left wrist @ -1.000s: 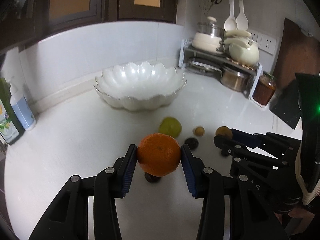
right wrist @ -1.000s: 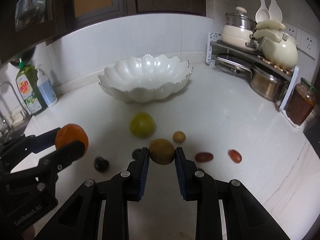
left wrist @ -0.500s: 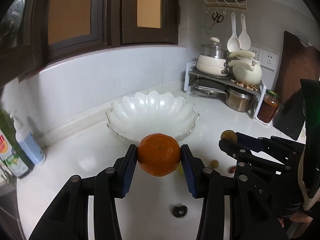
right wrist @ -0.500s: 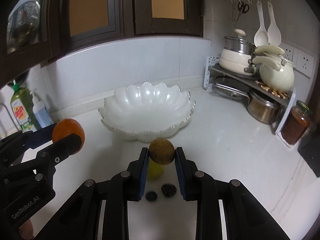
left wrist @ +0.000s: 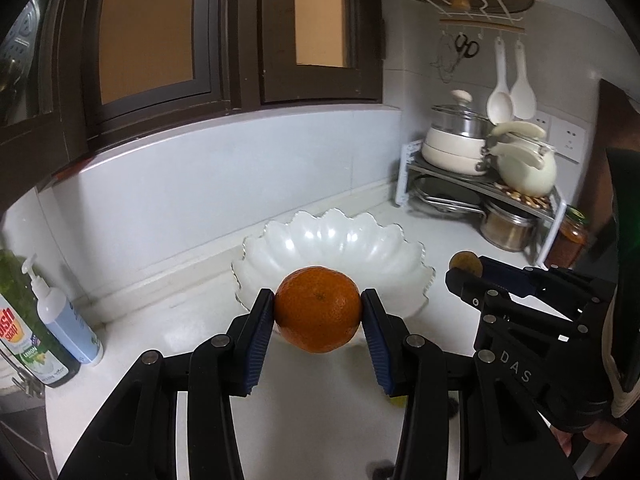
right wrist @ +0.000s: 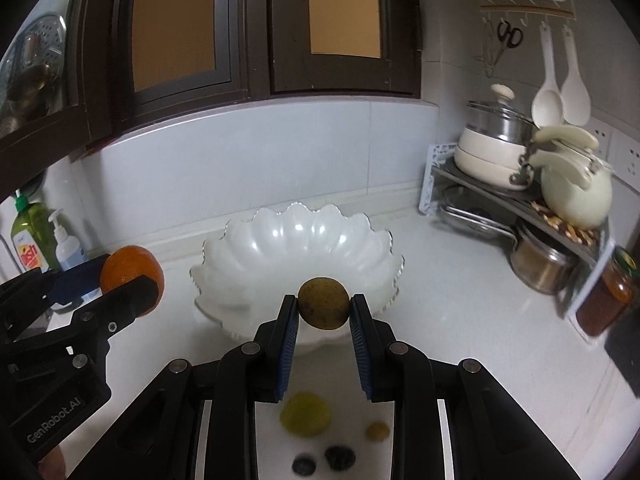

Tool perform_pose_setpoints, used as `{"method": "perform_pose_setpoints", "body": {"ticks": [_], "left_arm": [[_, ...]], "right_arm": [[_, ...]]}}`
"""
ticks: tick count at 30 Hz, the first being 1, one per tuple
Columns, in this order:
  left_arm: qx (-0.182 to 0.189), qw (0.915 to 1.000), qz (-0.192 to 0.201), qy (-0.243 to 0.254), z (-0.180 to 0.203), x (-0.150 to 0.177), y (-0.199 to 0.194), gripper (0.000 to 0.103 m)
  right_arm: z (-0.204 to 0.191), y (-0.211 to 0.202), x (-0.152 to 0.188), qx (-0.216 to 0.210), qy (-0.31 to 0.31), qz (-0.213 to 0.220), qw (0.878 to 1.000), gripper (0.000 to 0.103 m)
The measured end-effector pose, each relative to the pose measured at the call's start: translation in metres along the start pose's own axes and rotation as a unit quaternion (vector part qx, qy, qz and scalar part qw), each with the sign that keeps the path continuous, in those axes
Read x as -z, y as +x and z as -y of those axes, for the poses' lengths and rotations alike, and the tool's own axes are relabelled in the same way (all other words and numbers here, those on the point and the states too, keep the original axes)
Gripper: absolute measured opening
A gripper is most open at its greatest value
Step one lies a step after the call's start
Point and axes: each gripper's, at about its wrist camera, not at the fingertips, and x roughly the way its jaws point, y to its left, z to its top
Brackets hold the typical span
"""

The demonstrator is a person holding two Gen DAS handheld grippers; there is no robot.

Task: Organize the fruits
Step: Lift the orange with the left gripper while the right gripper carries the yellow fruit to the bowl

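Note:
My left gripper (left wrist: 318, 310) is shut on an orange (left wrist: 319, 309), held in the air just in front of the white scalloped bowl (left wrist: 376, 252). My right gripper (right wrist: 324, 309) is shut on a small brown-yellow round fruit (right wrist: 324, 303), held above the near rim of the same bowl (right wrist: 256, 248). The orange also shows in the right wrist view (right wrist: 130, 276), and the brown fruit in the left wrist view (left wrist: 466, 265). On the counter below lie a green fruit (right wrist: 305, 415), a small yellow fruit (right wrist: 377, 431) and two dark fruits (right wrist: 340, 457).
Two soap bottles (left wrist: 64, 324) stand at the left by the wall. A rack with pots and a kettle (right wrist: 532, 184) fills the right corner, with a jar (right wrist: 612, 296) beside it. Windows sit above the backsplash.
Both grippers have risen from the counter with their fruits and moved toward the bowl. The loose fruits now lie below and behind the fingers.

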Motion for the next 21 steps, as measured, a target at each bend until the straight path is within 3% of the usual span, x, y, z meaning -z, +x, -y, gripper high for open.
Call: {"method": "perform_pose_setpoints", "body": {"ticks": [11, 21], "left_arm": [[-0.038, 0.999, -0.016, -0.015, 0.0, -0.033, 0.045, 0.044], [-0.048, 0.9969, -0.056, -0.027, -0.009, -0.048, 0.1, 0.044]], "right_arm": [[0.016, 0.057, -0.04, -0.026, -0.027, -0.024, 0.999, 0.028], [0.029, 0.119, -0.059, -0.059, -0.032, -0.085, 0.994, 0.028]]}}
